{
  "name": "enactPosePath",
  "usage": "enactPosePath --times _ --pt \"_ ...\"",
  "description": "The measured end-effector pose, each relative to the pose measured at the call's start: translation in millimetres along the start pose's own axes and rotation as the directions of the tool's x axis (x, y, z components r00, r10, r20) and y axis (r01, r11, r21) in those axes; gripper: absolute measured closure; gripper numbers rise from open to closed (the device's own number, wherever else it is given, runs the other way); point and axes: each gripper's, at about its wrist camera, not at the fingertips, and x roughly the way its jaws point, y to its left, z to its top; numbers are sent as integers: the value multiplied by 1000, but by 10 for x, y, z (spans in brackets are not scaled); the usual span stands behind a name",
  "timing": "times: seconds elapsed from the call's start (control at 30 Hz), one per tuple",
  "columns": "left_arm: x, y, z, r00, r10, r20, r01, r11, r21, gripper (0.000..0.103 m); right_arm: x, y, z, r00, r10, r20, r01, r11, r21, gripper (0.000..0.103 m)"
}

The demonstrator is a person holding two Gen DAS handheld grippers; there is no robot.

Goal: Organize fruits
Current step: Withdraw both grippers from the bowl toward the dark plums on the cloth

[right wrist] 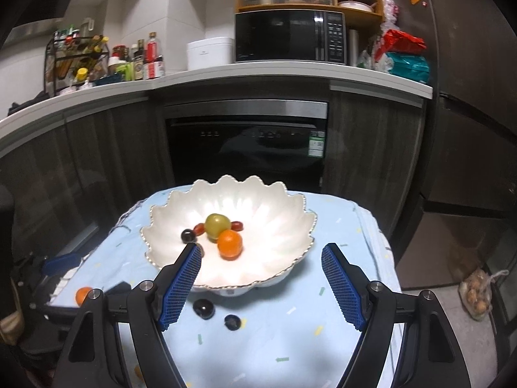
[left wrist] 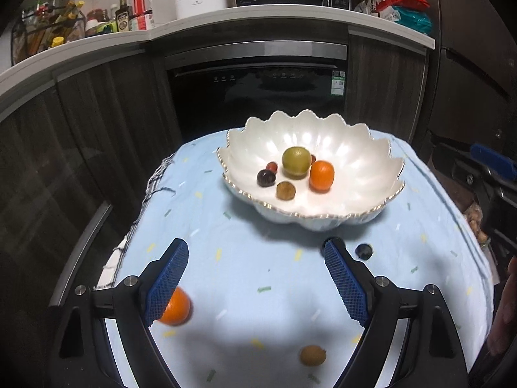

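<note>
We saw white scalloped bowl (left wrist: 371, 148) on blue-clothed tabletop (left wrist: 245, 258), holding green fruit (left wrist: 296, 160), orange (left wrist: 321, 176), dark small fruits. Left of bowl: loose orange (left wrist: 177, 307). Before bowl: brown fruit (left wrist: 312, 355), two dark grapes (right wrist: 203, 308). Our left tongs (left wrist: 257, 279) spread, empty; right tongs (right wrist: 261, 286) spread, empty.

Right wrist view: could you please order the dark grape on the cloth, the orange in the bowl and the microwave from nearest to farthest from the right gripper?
From the right gripper:
1. Dark grape, on the cloth, just below.
2. Orange, in the bowl, ahead.
3. Microwave, on the far counter.
</note>
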Motion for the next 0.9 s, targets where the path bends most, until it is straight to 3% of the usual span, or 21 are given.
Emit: enactPosePath --times 0.57,0.77,0.9 --pt "183 13 -357 998 23 -52 -23 1000 -6 16 254 117 -318 992 34 -123 -39 998 -39 25" --pt "284 2 -370 999 -20 -50 20 1000 2 17 395 131 -411 985 33 -171 -42 998 -49 26" --pt "340 -50 -338 998 -54 -34 55 998 34 17 506 127 -490 976 37 -214 -49 997 -53 35"
